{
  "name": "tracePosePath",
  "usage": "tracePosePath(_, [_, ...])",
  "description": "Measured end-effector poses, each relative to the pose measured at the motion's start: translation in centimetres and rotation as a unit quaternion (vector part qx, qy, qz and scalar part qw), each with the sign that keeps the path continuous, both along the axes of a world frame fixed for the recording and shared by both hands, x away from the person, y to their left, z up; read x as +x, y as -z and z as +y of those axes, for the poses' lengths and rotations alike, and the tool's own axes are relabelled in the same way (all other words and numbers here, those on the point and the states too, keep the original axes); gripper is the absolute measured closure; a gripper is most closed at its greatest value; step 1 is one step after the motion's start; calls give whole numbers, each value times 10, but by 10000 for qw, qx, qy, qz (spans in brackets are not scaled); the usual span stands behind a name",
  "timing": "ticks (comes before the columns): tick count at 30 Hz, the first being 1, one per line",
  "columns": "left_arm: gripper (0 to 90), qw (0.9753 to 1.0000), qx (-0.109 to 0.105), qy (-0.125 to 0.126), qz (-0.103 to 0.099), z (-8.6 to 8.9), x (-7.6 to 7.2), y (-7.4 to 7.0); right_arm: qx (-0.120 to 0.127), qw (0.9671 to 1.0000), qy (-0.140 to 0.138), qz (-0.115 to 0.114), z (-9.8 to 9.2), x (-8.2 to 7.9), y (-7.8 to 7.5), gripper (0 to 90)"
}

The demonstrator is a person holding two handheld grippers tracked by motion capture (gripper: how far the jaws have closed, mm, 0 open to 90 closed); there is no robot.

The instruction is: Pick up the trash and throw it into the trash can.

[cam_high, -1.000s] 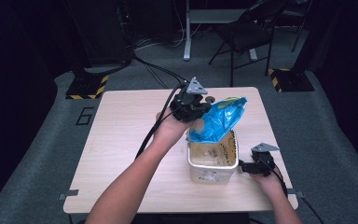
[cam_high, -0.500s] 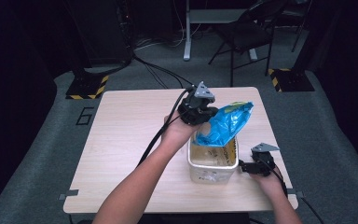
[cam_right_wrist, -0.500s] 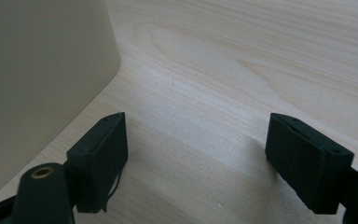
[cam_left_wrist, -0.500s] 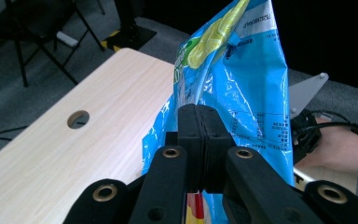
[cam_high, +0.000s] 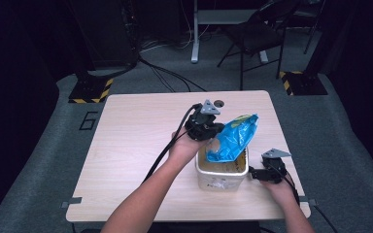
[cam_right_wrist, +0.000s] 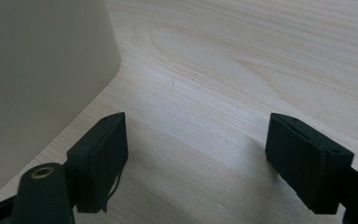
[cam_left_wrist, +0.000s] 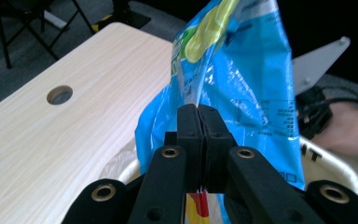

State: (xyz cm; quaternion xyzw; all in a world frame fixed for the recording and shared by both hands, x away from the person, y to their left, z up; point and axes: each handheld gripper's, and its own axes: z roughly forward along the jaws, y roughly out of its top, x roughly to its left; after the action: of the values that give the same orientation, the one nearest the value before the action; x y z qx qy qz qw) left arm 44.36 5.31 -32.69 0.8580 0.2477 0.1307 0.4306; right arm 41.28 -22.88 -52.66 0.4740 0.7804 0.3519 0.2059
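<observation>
Blue bag (cam_high: 233,138) pinched by left gripper (cam_left_wrist: 199,122), tilted over tub (cam_high: 222,175) rim; right gripper (cam_right_wrist: 196,149) fingers spread, empty, beside tub wall.

Left tool (cam_high: 212,132) clamping blue bag (cam_high: 233,138) over bin (cam_high: 222,175), right tool (cam_high: 255,174) beside

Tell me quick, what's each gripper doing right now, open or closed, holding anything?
Left gripper: closed on the crinkly blue plastic snack bag, over the cream plastic tub.
Right gripper: open, holding nothing, beside the tub.

Overhead looks down; gripper views close (sharing table (cam_high: 136,141)).
</observation>
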Motion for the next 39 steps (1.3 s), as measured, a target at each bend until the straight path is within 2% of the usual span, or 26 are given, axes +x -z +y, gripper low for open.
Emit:
tracePosePath(6, [866, 9999, 23, 95, 59, 4, -4, 8, -5, 10000, -4, -21, 0, 0, 0, 202])
tracePosePath(10, [799, 9998, 6, 137, 107, 6, -7, 11, -3, 10000, -4, -14, 0, 0, 0, 202])
tracePosePath(11, [767, 9998, -13, 147, 119, 7, -8, 11, -3, 10000, -3, -13, 0, 0, 0, 202])
tracePosePath(12, [681, 9998, -41, 151, 119, 9, -9, 11, -4, 10000, 1, -11, 0, 0, 0, 203])
tracePosePath(13, [681, 9998, -44, 138, 121, 10, -10, 12, -4, 10000, 1, -11, 0, 0, 0, 203])
tracePosePath(15, [605, 9999, -37, 98, 52, 15, -13, 12, -7, 10000, -18, -9, 0, 0, 0, 203])
tracePosePath(17, [513, 9998, -136, 75, 80, 21, -16, 12, -7, 10000, -27, -9, 0, 0, 0, 203])
tracePosePath(21, [482, 9998, -175, -44, 30, 37, -21, 13, 7, 10000, -4, -19, 1, 0, 0, 203])
tracePosePath(26, [476, 9995, -88, -292, -69, 60, -21, 14, -3, 10000, -26, -34, 1, 0, 0, 203])
tracePosePath(39, [436, 9970, -15, -778, -36, 100, -14, 33, -14, 10000, -8, -40, 1, 0, 0, 203])
